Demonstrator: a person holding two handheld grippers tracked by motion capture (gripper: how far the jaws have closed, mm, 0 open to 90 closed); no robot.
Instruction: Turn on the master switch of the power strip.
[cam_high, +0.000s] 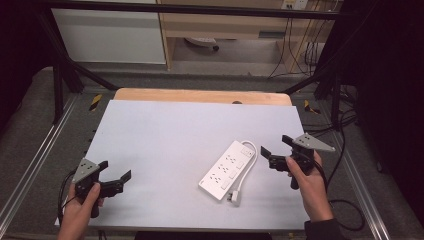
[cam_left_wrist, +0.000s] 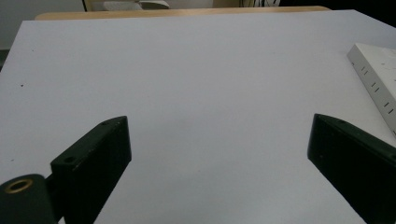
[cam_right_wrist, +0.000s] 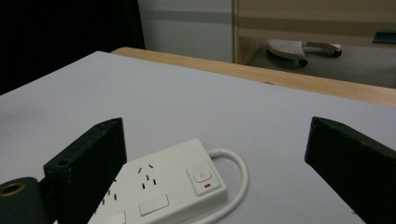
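Both of my claws are released, each with its two black jaws spread wide and nothing between them. My right claw (cam_high: 274, 151) hovers just beside the power strip (cam_high: 226, 170), off the end that carries the switch, with its jaws pointing toward that end and not touching it. My right hand (cam_high: 308, 184) grips its handle, nearer to me than the strip. In the right gripper view the strip lies low between the jaws, and I can see its switch (cam_right_wrist: 202, 177) with a small red mark under it.

That power strip is white and long, and it lies flat and slantwise on the pale surface (cam_high: 165, 135). Its white cord (cam_high: 247, 172) loops out from the switch end and runs back along the strip's right side to the plug (cam_high: 233, 198), which rests on the surface right at the strip's near end.

My left claw (cam_high: 116, 177) is well apart from the strip, far off to its left, with my left hand (cam_high: 81, 206) around the handle. In the left gripper view a corner of the strip (cam_left_wrist: 376, 74) shows beyond the right jaw, and bare surface lies between the jaws.
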